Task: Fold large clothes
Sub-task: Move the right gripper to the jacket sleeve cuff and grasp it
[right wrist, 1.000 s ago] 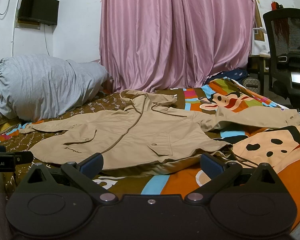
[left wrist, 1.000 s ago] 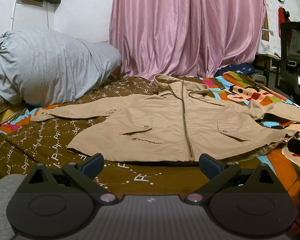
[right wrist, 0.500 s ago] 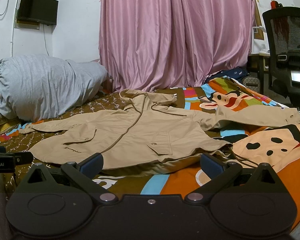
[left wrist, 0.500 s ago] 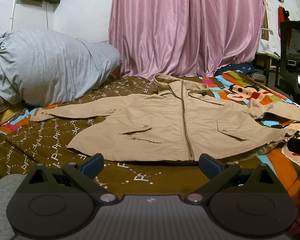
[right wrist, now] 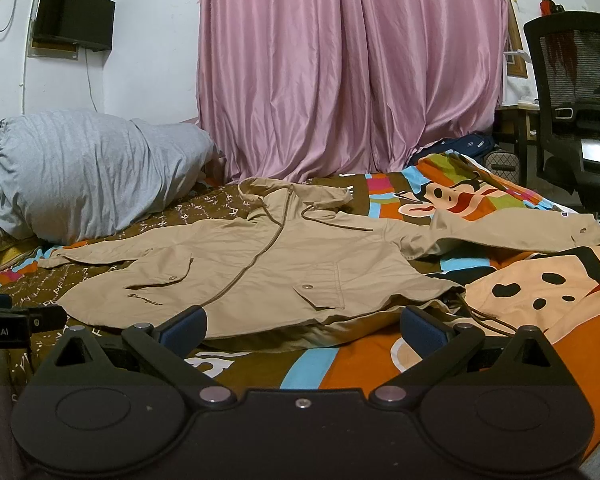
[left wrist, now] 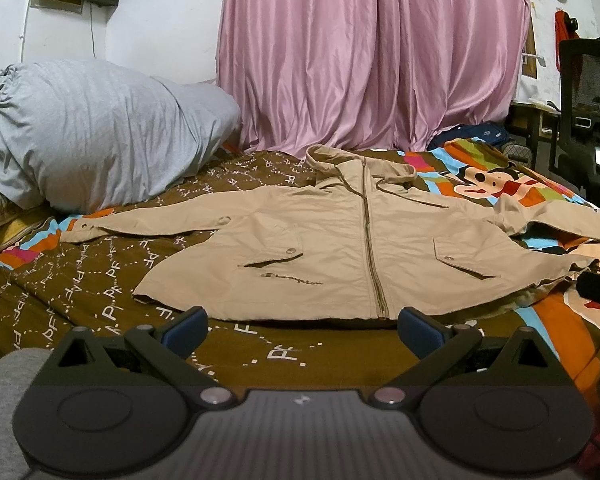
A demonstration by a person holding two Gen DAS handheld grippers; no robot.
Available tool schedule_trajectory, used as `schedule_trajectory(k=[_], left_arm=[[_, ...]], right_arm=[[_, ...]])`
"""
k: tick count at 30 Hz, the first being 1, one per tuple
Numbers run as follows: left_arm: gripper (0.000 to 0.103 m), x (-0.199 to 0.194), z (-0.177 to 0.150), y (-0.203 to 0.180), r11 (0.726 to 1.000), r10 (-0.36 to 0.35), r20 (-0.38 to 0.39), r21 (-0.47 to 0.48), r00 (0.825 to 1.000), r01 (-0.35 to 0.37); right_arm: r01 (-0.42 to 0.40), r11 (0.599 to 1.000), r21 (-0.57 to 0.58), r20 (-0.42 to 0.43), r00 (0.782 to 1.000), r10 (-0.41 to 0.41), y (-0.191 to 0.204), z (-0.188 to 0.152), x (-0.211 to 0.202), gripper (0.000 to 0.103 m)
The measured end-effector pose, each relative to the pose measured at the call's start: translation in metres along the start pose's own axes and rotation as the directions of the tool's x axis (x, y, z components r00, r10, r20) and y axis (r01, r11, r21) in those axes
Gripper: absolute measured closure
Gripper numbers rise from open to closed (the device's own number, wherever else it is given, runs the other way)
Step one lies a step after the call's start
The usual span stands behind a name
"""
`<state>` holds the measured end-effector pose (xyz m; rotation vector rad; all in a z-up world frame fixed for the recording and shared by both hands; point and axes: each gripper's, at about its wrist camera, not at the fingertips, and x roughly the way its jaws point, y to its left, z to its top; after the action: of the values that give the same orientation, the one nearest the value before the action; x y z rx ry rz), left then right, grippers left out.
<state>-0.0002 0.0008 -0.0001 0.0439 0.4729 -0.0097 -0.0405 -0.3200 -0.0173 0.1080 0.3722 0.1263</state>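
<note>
- I see the beige hooded jacket (left wrist: 340, 248) lying flat on the bed (left wrist: 100, 280), front up and zipped, both sleeves stretched out to the sides.
- My left gripper (left wrist: 302, 328) sits just short of the jacket's hem, its fingers (left wrist: 184, 326) spread wide and empty.
- My right gripper (right wrist: 302, 328) is at the hem near the jacket's drawstring corner, fingers (right wrist: 422, 326) likewise apart, holding nothing.
- Beyond the jacket's hood hangs a pink curtain (left wrist: 372, 52); a grey bundle (left wrist: 100, 132) lies past one sleeve.
</note>
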Motion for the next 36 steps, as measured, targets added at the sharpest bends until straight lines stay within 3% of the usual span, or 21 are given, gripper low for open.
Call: schedule_trajectory(k=[8, 11, 16, 18, 21, 24, 28, 31, 36], left_arm=[[0.000, 0.005, -0.002, 0.002, 1.000, 0.007, -0.053, -0.001, 0.999, -0.007], [0.000, 0.012, -0.004, 0.002, 1.000, 0.007, -0.078, -0.004, 0.997, -0.007], [0.000, 0.019, -0.005, 0.002, 1.000, 0.006, -0.104, -0.003, 0.995, -0.006], [0.000, 0.024, -0.001, 0.002, 1.000, -0.006, -0.115, -0.019, 0.993, 0.004], [0.000, 0.044, 0.010, 0.005, 0.999, -0.023, -0.135, -0.047, 0.991, 0.016], [0.000, 0.067, 0.024, 0.005, 0.999, 0.006, -0.135, -0.043, 0.991, -0.012], [0.000, 0.098, 0.046, 0.004, 0.997, 0.059, -0.085, -0.044, 0.995, -0.063], [0.000, 0.123, 0.060, 0.002, 0.996, 0.064, -0.077, -0.061, 0.995, -0.069], [0.000, 0.173, 0.082, -0.004, 0.996, 0.046, -0.101, -0.073, 0.994, -0.054]], right_arm=[[0.058, 0.997, 0.041, 0.089, 0.994, -0.061, -0.012, -0.004, -0.007, 0.000], [0.106, 0.986, 0.131, 0.069, 0.991, -0.116, -0.032, 0.002, -0.006, 0.000], [0.134, 0.943, 0.305, 0.017, 0.989, -0.146, -0.102, 0.026, 0.003, 0.000], [0.158, 0.926, 0.343, 0.035, 0.983, -0.181, -0.132, 0.037, 0.007, 0.000], [0.203, 0.913, 0.355, 0.028, 0.973, -0.227, -0.177, 0.059, 0.016, 0.000], [0.264, 0.903, 0.338, 0.013, 0.958, -0.285, -0.221, 0.077, 0.031, 0.000], [0.418, 0.847, 0.328, -0.076, 0.905, -0.418, -0.278, 0.089, 0.062, 0.001], [0.431, 0.823, 0.370, -0.102, 0.899, -0.425, -0.315, 0.090, 0.080, 0.002], [0.453, 0.789, 0.415, -0.150, 0.890, -0.431, -0.367, 0.092, 0.115, 0.016]])
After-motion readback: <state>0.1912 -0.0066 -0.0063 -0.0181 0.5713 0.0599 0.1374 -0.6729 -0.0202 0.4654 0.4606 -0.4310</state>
